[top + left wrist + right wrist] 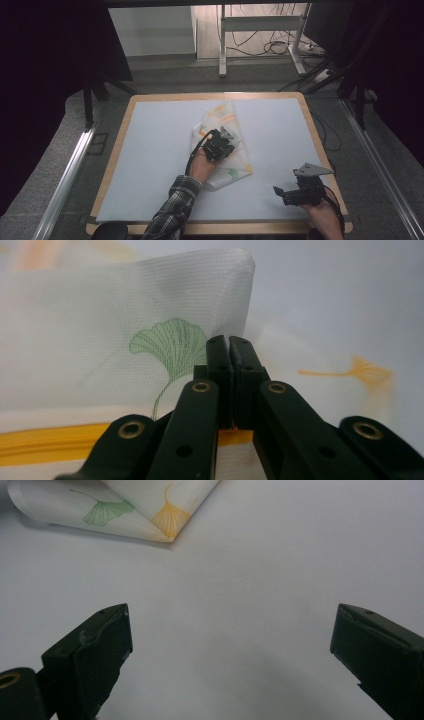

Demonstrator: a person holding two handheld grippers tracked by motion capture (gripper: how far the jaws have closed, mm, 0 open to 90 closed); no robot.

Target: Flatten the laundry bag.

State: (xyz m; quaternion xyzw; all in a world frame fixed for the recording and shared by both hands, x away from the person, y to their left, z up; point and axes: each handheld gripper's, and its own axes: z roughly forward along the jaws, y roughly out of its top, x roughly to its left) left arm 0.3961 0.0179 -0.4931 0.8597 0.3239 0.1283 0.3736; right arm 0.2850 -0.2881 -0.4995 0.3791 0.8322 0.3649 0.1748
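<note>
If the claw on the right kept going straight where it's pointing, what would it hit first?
Probably the folded cloth. The right claw is open over bare table, and the cloth's corner lies ahead, slightly left; depth is hard to judge.

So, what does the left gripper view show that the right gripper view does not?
Left gripper view alone: the left gripper with its jaws closed together at a raised fold of the cloth, a yellow band along the cloth, and the weave seen close.

Right gripper view alone: the right gripper with its jaws wide apart and nothing between them, over the bare white table, and a folded corner of the cloth farther off.

Both: the white cloth with green and orange leaf prints, and the table.
</note>
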